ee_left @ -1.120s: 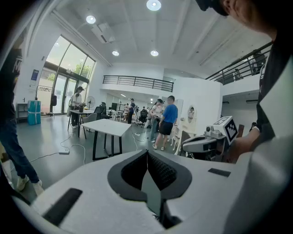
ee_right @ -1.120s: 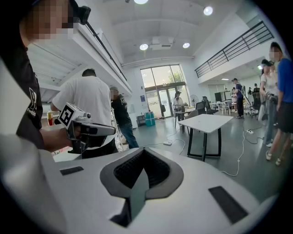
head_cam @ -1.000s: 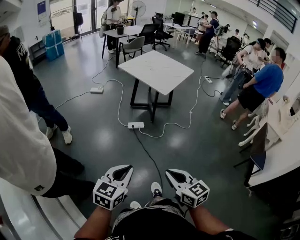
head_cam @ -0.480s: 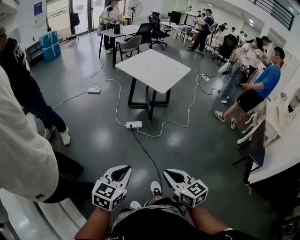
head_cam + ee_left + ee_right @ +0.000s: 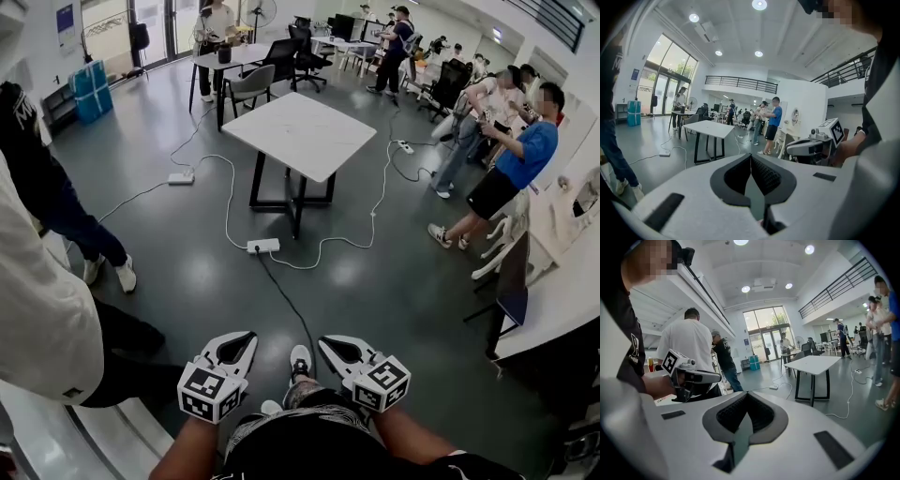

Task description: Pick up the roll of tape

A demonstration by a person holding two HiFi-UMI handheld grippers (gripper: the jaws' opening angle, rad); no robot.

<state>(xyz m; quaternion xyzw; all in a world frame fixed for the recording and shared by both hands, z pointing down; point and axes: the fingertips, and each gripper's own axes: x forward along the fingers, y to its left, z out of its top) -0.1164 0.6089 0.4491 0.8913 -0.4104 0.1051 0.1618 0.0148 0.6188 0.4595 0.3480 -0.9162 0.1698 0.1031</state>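
No roll of tape shows in any view. My left gripper (image 5: 246, 335) and right gripper (image 5: 323, 339) are held side by side low in the head view, in front of the person's body and above the grey floor. Both point forward and slightly down. In the left gripper view the left gripper (image 5: 751, 155) has its jaws closed tip to tip with nothing between them. The right gripper (image 5: 747, 393) looks the same in its own view, shut and empty. Each gripper view also catches the other one: the right gripper (image 5: 820, 143) and the left gripper (image 5: 689, 376).
A white square table (image 5: 300, 131) on a black frame stands ahead on the floor. A power strip (image 5: 262, 246) and white cables lie before it. A person in white (image 5: 37, 309) stands close on the left. Several people (image 5: 520, 164) stand by a white counter (image 5: 562, 300) on the right.
The head view has shifted slightly, so the table sits a little higher and further left. Both grippers stay shut, side by side in the same place.
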